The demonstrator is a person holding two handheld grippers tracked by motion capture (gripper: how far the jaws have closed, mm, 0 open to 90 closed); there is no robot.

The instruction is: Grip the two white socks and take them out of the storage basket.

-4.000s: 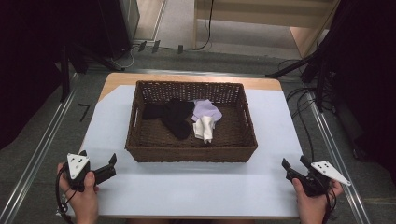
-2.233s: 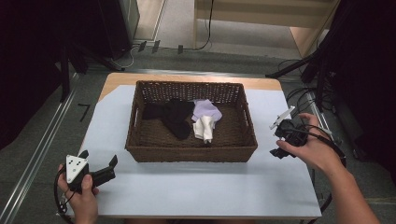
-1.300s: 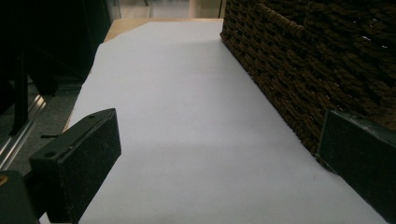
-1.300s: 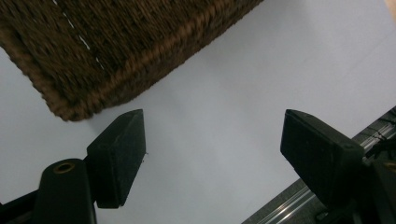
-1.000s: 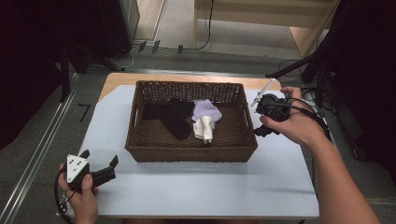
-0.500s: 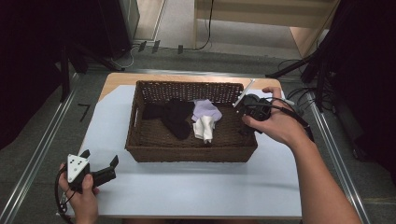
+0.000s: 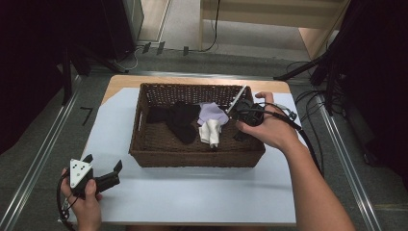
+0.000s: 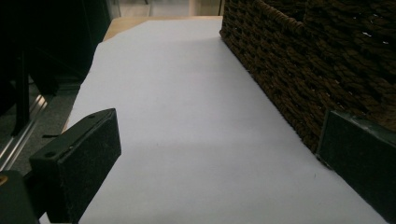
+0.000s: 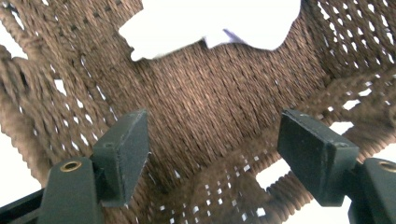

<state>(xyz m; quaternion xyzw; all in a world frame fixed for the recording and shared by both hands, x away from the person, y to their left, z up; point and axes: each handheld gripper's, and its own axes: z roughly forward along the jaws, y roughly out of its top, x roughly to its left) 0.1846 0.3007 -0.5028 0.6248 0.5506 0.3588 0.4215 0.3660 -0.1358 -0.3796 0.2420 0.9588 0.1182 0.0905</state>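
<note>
High view: a brown wicker basket (image 7: pixel 154 144) stands on a white sheet covering the tabletop (image 7: pixel 192 192), and holds a black garment (image 7: pixel 178 120) at its left and middle and a pale lilac-and-white cloth (image 7: pixel 211 122) just right of centre, the two touching. The right hand (image 7: pixel 272 130) reaches over the basket's right end, carrying the right tool (image 7: pixel 240 137) down inside it beside the pale cloth. The left hand (image 7: pixel 84 202) rests at the near left corner of the sheet with the left tool (image 7: pixel 103 166) pointing toward the basket, apart from it. Right gripper view: the jaws stand wide apart and empty over the woven basket floor (image 9: pixel 210 107), with the pale cloth (image 9: pixel 210 21) beyond the tips, untouched. Left gripper view: the jaws are likewise spread with nothing between them, above the bare white sheet (image 8: pixel 187 116); the basket's outer wall (image 8: pixel 299 70) rises along the right side.
</note>
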